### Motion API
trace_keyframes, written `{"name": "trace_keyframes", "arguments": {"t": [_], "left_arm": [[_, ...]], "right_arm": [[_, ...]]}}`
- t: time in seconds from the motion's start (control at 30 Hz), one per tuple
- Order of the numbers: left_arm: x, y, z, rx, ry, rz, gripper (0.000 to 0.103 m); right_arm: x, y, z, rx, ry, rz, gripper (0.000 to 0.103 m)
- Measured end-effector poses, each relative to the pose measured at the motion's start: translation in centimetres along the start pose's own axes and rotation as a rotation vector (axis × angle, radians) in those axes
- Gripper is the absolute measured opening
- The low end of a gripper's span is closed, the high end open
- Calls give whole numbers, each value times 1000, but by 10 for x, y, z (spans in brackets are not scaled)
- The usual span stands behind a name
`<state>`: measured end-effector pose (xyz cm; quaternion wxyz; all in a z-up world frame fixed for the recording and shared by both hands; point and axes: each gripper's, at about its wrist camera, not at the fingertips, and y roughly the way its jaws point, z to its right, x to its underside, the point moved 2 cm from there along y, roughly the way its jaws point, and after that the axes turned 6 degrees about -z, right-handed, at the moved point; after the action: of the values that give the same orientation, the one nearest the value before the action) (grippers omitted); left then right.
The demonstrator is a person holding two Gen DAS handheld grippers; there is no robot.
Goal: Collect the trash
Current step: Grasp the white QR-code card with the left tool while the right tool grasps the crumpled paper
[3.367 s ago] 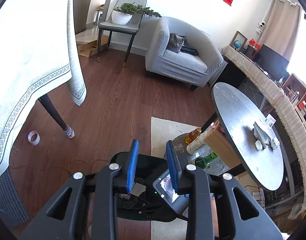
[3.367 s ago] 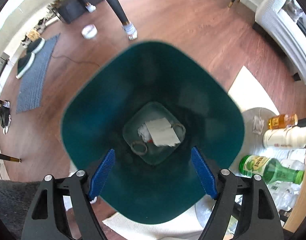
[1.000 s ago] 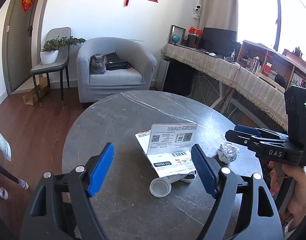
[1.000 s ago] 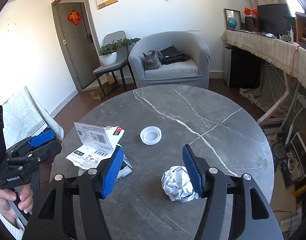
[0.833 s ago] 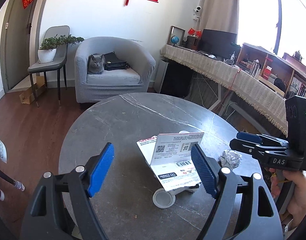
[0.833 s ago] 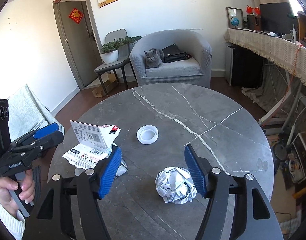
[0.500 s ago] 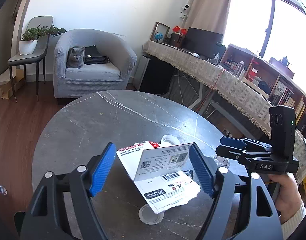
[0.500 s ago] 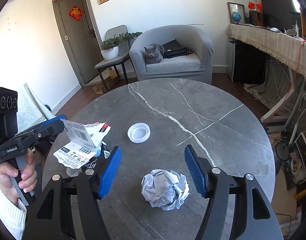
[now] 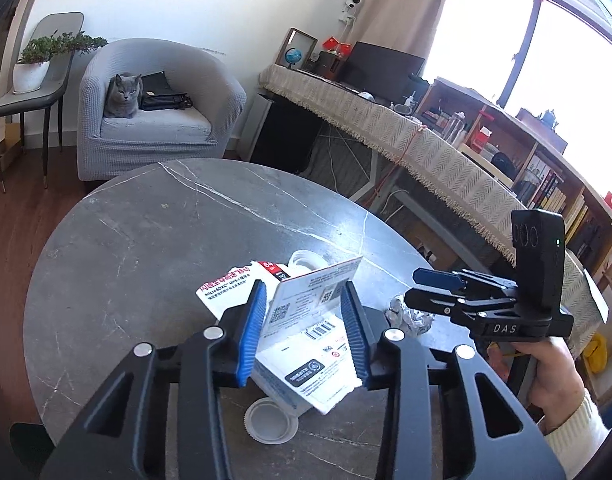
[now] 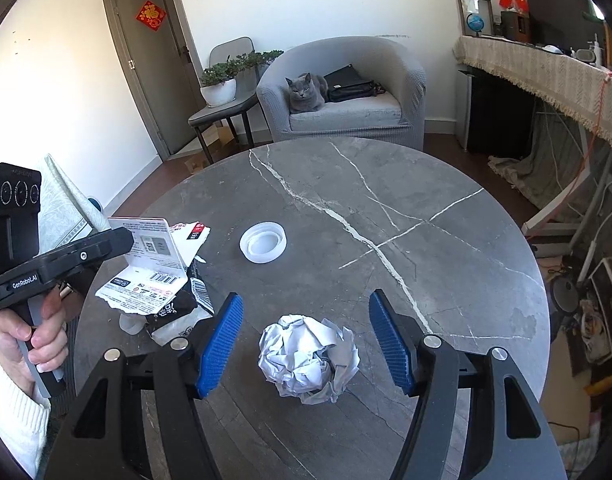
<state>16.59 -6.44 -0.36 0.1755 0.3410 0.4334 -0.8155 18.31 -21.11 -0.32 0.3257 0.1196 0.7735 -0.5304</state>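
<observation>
1. My left hand-held gripper [image 9: 303, 336] has its blue pads partly closed around the upright flap of a torn cardboard package [image 9: 306, 320]; the pads sit just beside the flap's edges, and I cannot tell whether they are pressing on it.
2. Just under and nearer than that gripper, a small white cap [image 9: 270, 424] lies on the grey counter [image 9: 145, 240], partly covered by the package's lower flap.
3. My right hand-held gripper [image 10: 306, 344] is wide apart and holds nothing. A crumpled foil ball [image 10: 308, 358] sits on the counter between its pads, touching neither.
4. To the left of the right gripper, the package rests on a dark crumpled wrapper [image 10: 177, 308], and my left hand [image 10: 29, 328] grips its handle beside them.
5. Beyond the right gripper's pads and a little left, a white round lid [image 10: 263, 242] lies open side up, well apart from the foil ball.
6. From the left gripper, the foil ball shows to the right of the package, under the right gripper's tips, with my right hand [image 9: 554, 384] on the handle.
7. Past the counter's far edge, a grey cat [image 10: 305, 94] sits in a grey armchair [image 10: 386, 80] beside a black bag [image 10: 350, 82].
8. Left of the armchair, a potted plant [image 10: 221, 80] stands on a chair.
</observation>
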Motion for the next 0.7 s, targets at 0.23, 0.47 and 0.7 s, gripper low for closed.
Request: {"name": "trace_keyframes", "arguments": {"t": [0.23,0.47,0.7], "left_arm": [[6,14,13,-7,43,-56,22],[6,22,11,-45,18,-63,4],[0,9,11,-93,9,-24,1]], "right_arm": [[1,2,5,13,10,-17,66],[4,3,10,55,17,-28,66],[6,6,4,46,-7,-41,68]]}}
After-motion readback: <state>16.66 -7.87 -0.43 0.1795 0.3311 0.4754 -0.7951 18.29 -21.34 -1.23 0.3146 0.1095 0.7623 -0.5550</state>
